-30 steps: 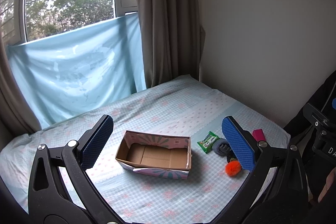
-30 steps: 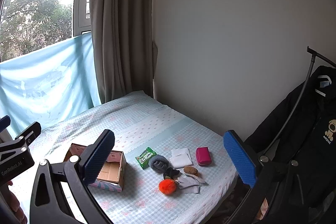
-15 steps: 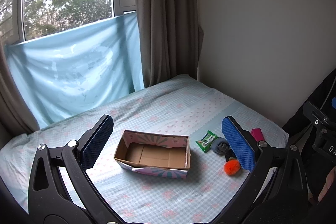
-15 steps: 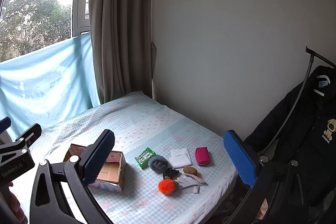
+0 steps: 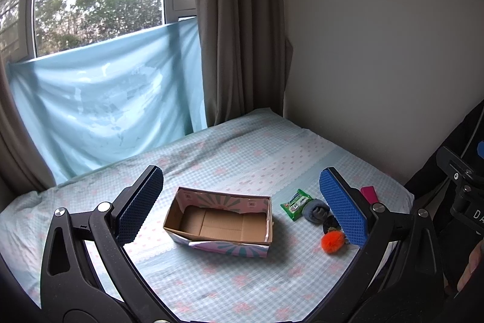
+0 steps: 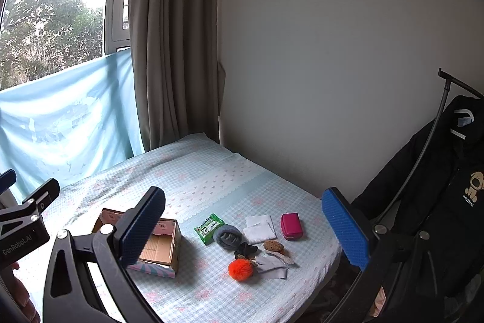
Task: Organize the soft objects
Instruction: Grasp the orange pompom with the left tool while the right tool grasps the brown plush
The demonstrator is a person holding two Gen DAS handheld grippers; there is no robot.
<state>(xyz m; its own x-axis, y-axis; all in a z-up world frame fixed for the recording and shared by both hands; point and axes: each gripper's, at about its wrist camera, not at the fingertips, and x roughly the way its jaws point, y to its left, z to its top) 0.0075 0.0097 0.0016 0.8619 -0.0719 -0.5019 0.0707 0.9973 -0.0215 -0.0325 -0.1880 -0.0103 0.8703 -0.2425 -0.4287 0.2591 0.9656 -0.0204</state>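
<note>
Soft items lie clustered on the checked bedsheet (image 6: 211,180) near its right edge: orange pompom (image 6: 241,269), grey rolled sock (image 6: 227,235), black scrunchie (image 6: 245,249), white folded cloth (image 6: 260,229), grey cloth (image 6: 272,264), brown sponge (image 6: 273,246), magenta pouch (image 6: 290,226), green tissue pack (image 6: 209,227). The open cardboard box (image 5: 219,221) sits left of them, apart, with nothing inside. I hold my left gripper (image 5: 242,205) raised above the bed, facing the box; jaws spread wide, holding nothing. My right gripper (image 6: 251,229) hovers high over the cluster, jaws equally wide, touching nothing. Black jacket (image 6: 438,202) hangs at right.
</note>
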